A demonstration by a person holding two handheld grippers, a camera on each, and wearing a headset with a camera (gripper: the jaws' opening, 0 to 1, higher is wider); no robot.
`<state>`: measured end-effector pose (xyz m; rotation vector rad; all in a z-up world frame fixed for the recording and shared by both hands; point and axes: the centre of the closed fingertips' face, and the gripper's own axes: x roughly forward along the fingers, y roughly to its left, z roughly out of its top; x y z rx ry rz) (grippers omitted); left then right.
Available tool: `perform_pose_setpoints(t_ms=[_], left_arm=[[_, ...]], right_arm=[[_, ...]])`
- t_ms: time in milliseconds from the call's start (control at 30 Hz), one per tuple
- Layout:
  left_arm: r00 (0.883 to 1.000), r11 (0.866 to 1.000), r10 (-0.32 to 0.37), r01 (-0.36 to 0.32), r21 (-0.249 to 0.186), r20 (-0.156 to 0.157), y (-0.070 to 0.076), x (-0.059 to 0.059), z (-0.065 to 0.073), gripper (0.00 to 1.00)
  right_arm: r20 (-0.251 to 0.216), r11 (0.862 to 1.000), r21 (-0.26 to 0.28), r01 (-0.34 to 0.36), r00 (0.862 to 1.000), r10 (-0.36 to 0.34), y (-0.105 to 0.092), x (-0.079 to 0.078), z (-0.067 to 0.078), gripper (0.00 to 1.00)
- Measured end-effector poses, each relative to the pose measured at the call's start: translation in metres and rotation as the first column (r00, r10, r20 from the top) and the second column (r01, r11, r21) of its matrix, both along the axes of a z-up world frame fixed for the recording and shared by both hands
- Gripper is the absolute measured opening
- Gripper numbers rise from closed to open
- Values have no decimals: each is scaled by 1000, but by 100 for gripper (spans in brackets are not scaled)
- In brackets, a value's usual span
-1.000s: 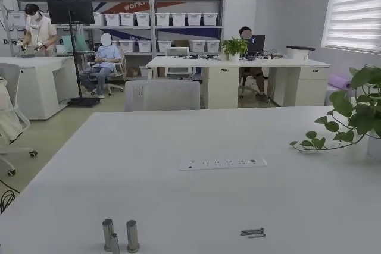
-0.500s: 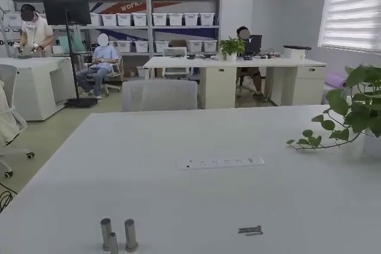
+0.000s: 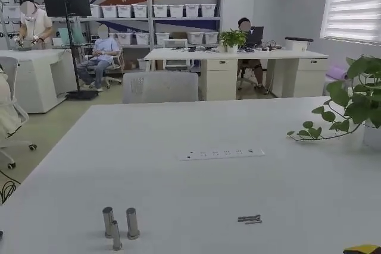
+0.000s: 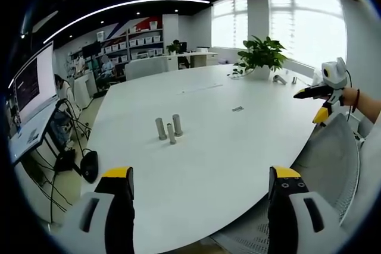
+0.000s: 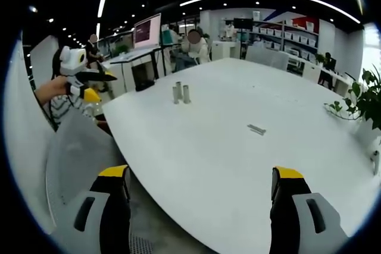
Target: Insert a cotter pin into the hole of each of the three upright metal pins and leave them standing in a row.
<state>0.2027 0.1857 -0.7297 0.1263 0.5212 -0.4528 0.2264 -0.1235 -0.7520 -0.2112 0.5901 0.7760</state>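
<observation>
Three metal pins [image 3: 119, 228] upright, clustered near-left on white table [image 3: 196, 188]. Cotter pins [image 3: 250, 219] lying near-right, well apart from them. Left gripper [image 4: 200, 176] and right gripper [image 5: 201, 176]: jaws spread wide, gripping nothing, held off table's near edge.

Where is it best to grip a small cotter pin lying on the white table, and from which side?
Probably across the thin shaft of a small grey metal cotter pin, from straight above: they lie flat, bunched together on the white table.
</observation>
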Motion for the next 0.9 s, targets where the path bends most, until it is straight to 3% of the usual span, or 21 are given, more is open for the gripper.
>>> perform_pose_setpoints(t_ms=[700,900], left_arm=[[1000,1000,-4,4,1,4,-2,0,0,90],[1000,1000,-8,8,-15,17,-3,5,2,86]], right_arm=[[0,1000,8,-7,1000,7,1,0,-1,100],[1,1000,14,-8,1000,8,1,1,0,100]])
